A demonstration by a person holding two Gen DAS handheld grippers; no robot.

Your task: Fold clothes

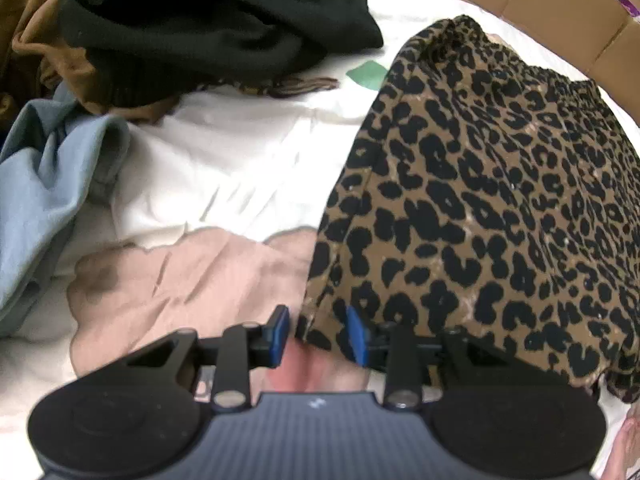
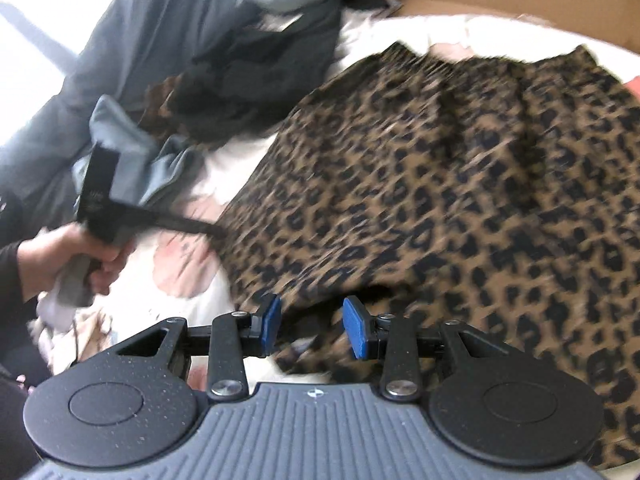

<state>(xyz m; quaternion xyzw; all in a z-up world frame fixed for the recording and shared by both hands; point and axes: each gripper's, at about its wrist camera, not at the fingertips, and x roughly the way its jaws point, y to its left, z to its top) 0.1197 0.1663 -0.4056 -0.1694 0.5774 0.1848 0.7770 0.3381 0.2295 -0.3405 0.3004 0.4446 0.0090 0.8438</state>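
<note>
Nearest you, your left gripper (image 1: 318, 334) points steeply down at the near left corner of the leopard-print garment (image 1: 480, 208). Its blue pads (image 1: 280, 326) stand narrowly apart with the hem corner lying between them, but you cannot tell from this view whether they actually pinch the cloth or only straddle it. That placement makes sense: a corner is the natural handle for drawing an edge over into a fold.

Your right gripper (image 2: 310, 326) sits over the garment's near edge further along, jaws partly open, with a dark fold of the print in the gap; the blur hides whether anything is gripped. In this view your left hand (image 2: 86, 258) holds its tool low beside the garment's side edge.

The garment itself lies spread fairly flat on the white bedsheet (image 1: 224, 168), gathered waistband at the far end, so it looks laid out ready for a first fold, not yet doubled.

Further off, a blue garment (image 1: 44, 196), a black knit (image 1: 216, 20) and a brown piece (image 1: 32, 52) sit heaped together, apparently waiting their turn.

Beyond lies a cardboard box (image 1: 560, 4); only its wall shows, so its contents cannot be seen.
</note>
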